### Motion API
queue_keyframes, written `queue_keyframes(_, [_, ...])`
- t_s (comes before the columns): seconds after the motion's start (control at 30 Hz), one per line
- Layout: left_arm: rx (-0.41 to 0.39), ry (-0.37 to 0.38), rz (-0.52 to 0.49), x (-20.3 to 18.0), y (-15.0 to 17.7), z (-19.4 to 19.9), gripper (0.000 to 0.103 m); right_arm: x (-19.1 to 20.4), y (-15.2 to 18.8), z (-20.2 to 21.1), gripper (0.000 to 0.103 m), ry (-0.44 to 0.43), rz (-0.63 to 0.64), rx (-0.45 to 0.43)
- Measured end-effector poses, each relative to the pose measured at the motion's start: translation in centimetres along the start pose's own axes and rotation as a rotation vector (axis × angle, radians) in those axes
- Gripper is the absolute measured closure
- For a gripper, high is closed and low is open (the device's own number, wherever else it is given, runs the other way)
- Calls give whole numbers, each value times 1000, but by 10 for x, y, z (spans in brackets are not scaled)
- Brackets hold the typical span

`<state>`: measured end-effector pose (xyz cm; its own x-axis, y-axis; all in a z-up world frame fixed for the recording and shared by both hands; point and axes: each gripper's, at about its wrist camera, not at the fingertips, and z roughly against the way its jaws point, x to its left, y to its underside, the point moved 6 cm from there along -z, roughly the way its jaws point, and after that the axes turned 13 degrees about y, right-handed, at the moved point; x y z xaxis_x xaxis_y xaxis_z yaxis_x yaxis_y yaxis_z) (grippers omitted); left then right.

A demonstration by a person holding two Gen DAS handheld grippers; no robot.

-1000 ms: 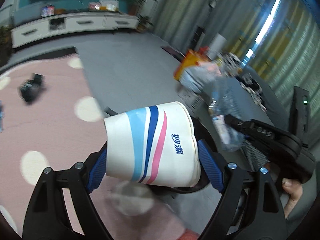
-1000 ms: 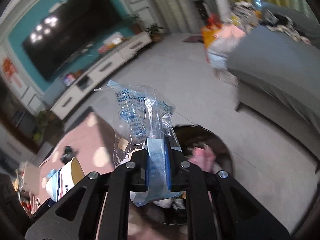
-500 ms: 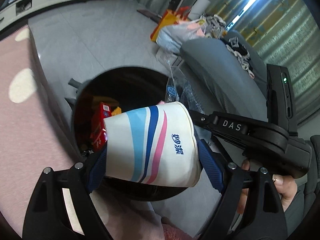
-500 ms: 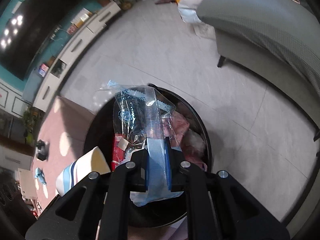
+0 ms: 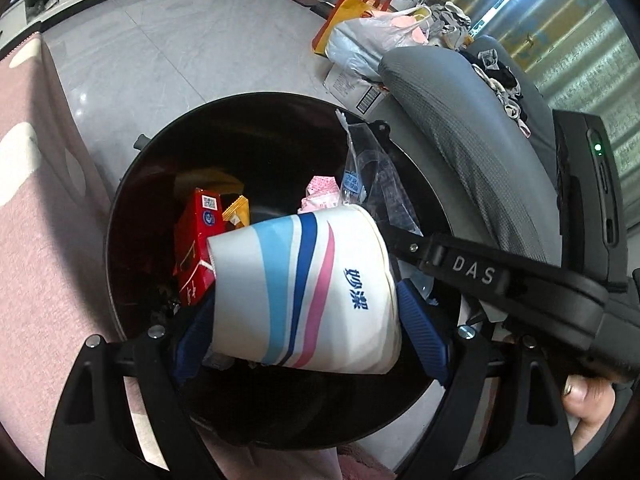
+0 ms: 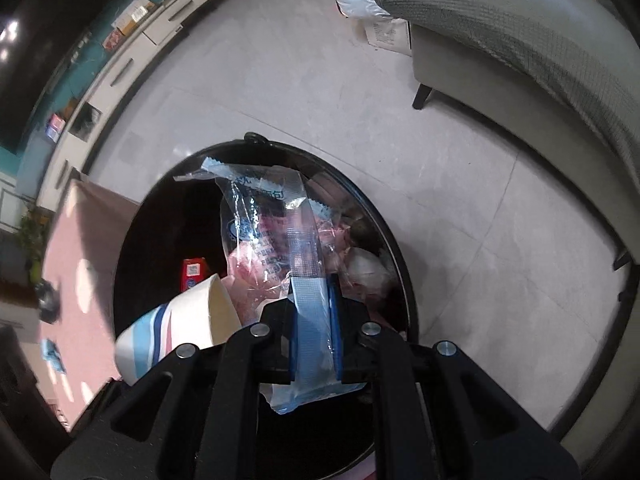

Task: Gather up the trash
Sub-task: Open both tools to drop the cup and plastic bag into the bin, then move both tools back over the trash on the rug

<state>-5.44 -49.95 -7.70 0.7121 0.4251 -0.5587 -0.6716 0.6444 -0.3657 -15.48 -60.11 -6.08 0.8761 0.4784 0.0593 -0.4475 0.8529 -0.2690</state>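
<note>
The left gripper [image 5: 308,320] grasps a paper cup [image 5: 308,296] sideways between its blue pads [image 5: 424,340], one pad on each side of the cup wall, the rim toward the right. The cup is white with light blue, dark blue and pink stripes and dark blue print, and it hangs over the open mouth of a round black bin [image 5: 132,184]. In the right wrist view the same cup shows at the lower left, its open mouth over the bin.

The right gripper [image 6: 316,320] is clenched on a clear plastic wrapper [image 6: 264,216] with blue print; a pale blue strip of it runs down between the pads and hangs out below them. The rest of the wrapper stands up in front of the fingers, above the bin's opening. From the left wrist view this gripper reaches in from the right, with a hand [image 5: 588,400] on its grip at the lower right.

Inside the bin lie a red carton [image 5: 196,248], a small orange packet [image 5: 236,216] and pink-and-white wrappers [image 5: 324,192].

The bin stands on a grey tiled floor [image 6: 320,88], with a pink rug [image 5: 36,240] with white dots on its left and a grey sofa [image 6: 520,36] on its right. Beyond the sofa's arm sit plastic bags [image 5: 372,36] and an orange bag [image 5: 344,12]. Farther off a white cabinet [image 6: 120,76] runs along a teal wall
</note>
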Motion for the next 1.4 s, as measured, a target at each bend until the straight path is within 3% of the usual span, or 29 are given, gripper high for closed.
queue_keyframes(0.23, [5,-16,0,-2,-2,-3,13,-1,1,1,86,10,11,-1])
queue_keyframes(0.27, [8,-19,1,-1,-2,-2,8,0,1,1,79,9,13,-5])
queue_keyframes(0.4, [-4,12,22,0,1,10,6,0,0,11,45,-41,3,-30])
queue_keyframes(0.6, [-104,10,-3,0,-4,54,3,-3,-3,34,30,-39,-5,-112])
queue_keyframes(0.77, [-245,-44,19,22,-7,121,3,1,-4,54,18,-44,0,-184])
queue_keyframes(1.0, [-497,-218,187,105,5,245,3,28,-2,80,10,-21,56,-288])
queue_keyframes(1.17, [-606,-373,315,174,27,322,3,64,7,100,7,15,115,-380])
queue_keyframes(1.4, [-705,-456,494,262,69,391,3,137,29,122,4,-52,233,-489])
